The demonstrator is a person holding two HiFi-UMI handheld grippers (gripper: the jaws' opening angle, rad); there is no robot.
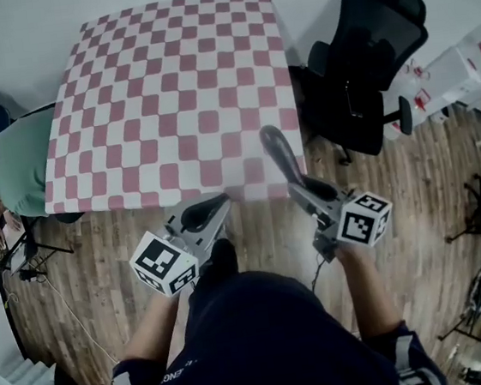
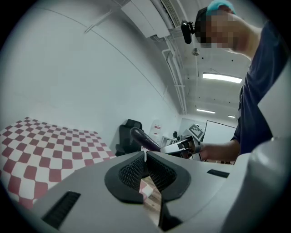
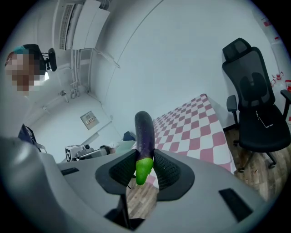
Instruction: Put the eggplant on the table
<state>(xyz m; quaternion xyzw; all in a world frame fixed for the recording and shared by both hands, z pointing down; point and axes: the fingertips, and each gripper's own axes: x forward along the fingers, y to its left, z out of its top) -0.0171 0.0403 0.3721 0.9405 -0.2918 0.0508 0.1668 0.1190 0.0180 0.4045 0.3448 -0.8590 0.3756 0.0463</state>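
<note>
1. An office-like lab or recording room is suggested by bare white walls and a wood-plank floor (image 1: 103, 272).
2. A surface (image 1: 169, 92) covered with a red-and-white checked cloth is set in the middle, with a black office chair (image 1: 364, 61) at its right.
3. Stands and cables (image 1: 23, 255) are seen on the floor at the left, and white boxes (image 1: 452, 77) at the far right.
4. Strip lights (image 2: 221, 78) and an air conditioner (image 3: 77, 20) are mounted overhead.

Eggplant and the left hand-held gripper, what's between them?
Nothing solid. In the head view, the gap from the left hand-held gripper to the eggplant shows only the checkered tablecloth at its near edge and the wood floor beneath.
</note>
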